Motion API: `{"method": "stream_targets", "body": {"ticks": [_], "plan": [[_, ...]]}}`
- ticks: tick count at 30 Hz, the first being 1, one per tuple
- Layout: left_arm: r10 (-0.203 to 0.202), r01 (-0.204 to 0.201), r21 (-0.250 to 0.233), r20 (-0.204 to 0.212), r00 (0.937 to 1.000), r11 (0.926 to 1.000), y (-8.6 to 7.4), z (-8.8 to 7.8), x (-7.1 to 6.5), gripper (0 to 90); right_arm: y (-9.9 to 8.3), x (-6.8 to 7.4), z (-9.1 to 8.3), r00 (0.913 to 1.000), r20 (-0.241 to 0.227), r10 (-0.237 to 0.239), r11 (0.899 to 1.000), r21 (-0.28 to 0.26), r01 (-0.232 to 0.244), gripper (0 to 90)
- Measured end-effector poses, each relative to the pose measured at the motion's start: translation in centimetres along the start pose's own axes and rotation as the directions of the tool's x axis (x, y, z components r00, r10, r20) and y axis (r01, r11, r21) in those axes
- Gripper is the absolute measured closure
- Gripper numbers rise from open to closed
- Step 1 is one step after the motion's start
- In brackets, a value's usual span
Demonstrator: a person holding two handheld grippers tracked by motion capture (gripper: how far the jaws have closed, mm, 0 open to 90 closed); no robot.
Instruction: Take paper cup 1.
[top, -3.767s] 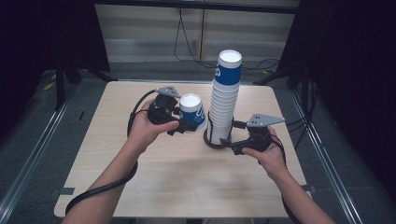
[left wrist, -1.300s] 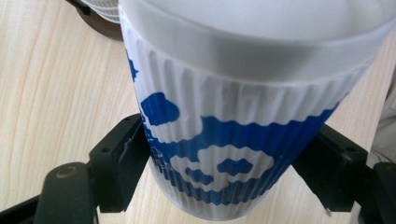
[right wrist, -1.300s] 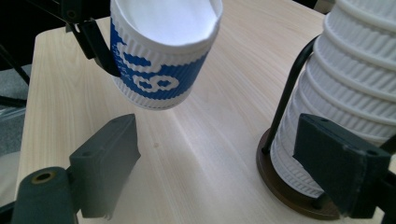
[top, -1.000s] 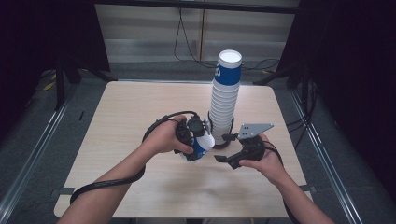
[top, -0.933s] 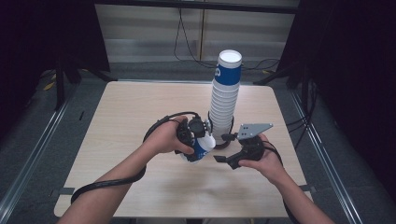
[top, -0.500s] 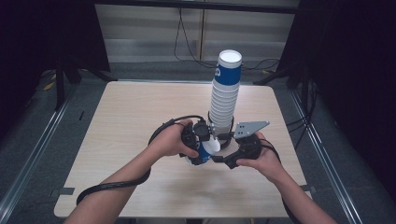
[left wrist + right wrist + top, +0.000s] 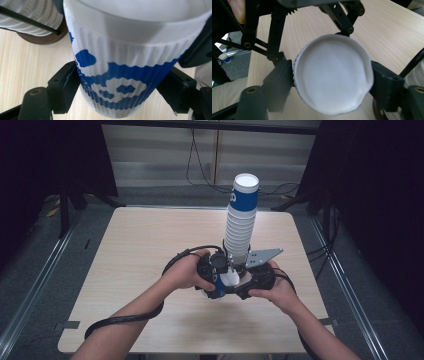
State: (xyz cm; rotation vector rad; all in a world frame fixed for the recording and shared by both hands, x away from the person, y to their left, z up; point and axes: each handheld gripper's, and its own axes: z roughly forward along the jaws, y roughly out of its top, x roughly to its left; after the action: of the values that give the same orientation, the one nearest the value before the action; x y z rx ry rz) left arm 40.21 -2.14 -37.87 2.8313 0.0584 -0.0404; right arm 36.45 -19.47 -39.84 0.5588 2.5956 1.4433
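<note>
right gripper view: both grippers clamp cup (image 7: 332,75)

I can read no words or numbers; my ribbed white paper cup (image 7: 125,70) bears just blue blotchy shapes.

1. Cup (image 7: 120,75): ribbed matt paper, blue print on white, with a smooth plain band at the rim.
2. Table (image 7: 140,250): pale wood-grain top, satin (probably laminate).
3. Jaws: matt black plastic.
</note>
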Motion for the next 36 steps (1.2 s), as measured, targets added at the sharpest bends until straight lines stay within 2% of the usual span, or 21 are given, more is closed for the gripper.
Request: {"method": "stream_targets", "body": {"ticks": [4, 11, 15, 16, 20, 24, 33, 36], "plan": [[0.002, -0.002, 0.014, 0.003, 1.0, 0.9999, -0.1, 0.0, -0.1, 23.0, -0.2, 0.0, 0.2, 0.9999, -0.002, 0.013, 1.0, 0.005, -0.013, 25.8], [0.014, -0.013, 0.009, -0.006, 0.9999, 0.9999, -0.2, -0.5, 0.0, 23.1, -0.4, -0.3, 0.0, 0.9993, -0.016, 0.033, 0.999, -0.001, -0.033, 25.9], [0.024, -0.024, 0.003, -0.018, 0.9995, 0.9997, -0.1, -0.7, 0.1, 23.3, -0.4, -0.4, -0.2, 0.9994, -0.002, 0.036, 0.999, -0.009, -0.036, 26.4], [0.022, -0.022, 0.008, -0.01, 0.9997, 0.9997, 0.0, -0.7, 0.1, 23.2, -0.4, -0.3, -0.2, 0.9993, 0.005, 0.037, 0.999, -0.01, -0.037, 26.5], [0.024, -0.024, -0.025, -0.022, 0.9995, 0.9994, -0.1, -0.6, 0.2, 21.4, -0.4, -0.3, -0.4, 0.9995, 0.011, 0.03, 1.0, -0.007, -0.03, 27.1], [-0.015, 0.014, -0.054, -0.01, 0.9998, 0.9984, -0.4, -0.6, 0.4, 19.6, -0.5, -0.4, -0.8, 0.9991, 0.013, 0.04, 0.999, -0.021, -0.04, 28.0], [-0.044, 0.046, -0.125, 0.018, 0.9989, 0.991, -1.3, -0.8, 0.5, 17.9, -0.8, -0.5, -1.1, 0.9984, 0.005, 0.056, 0.998, -0.039, -0.056, 28.1], [-0.057, 0.058, -0.12, 0.015, 0.9983, 0.9911, -1.5, -0.9, 0.6, 17.1, -0.8, -0.5, -1.2, 0.9985, 0.006, 0.055, 0.998, -0.04, -0.055, 28.1]]}}
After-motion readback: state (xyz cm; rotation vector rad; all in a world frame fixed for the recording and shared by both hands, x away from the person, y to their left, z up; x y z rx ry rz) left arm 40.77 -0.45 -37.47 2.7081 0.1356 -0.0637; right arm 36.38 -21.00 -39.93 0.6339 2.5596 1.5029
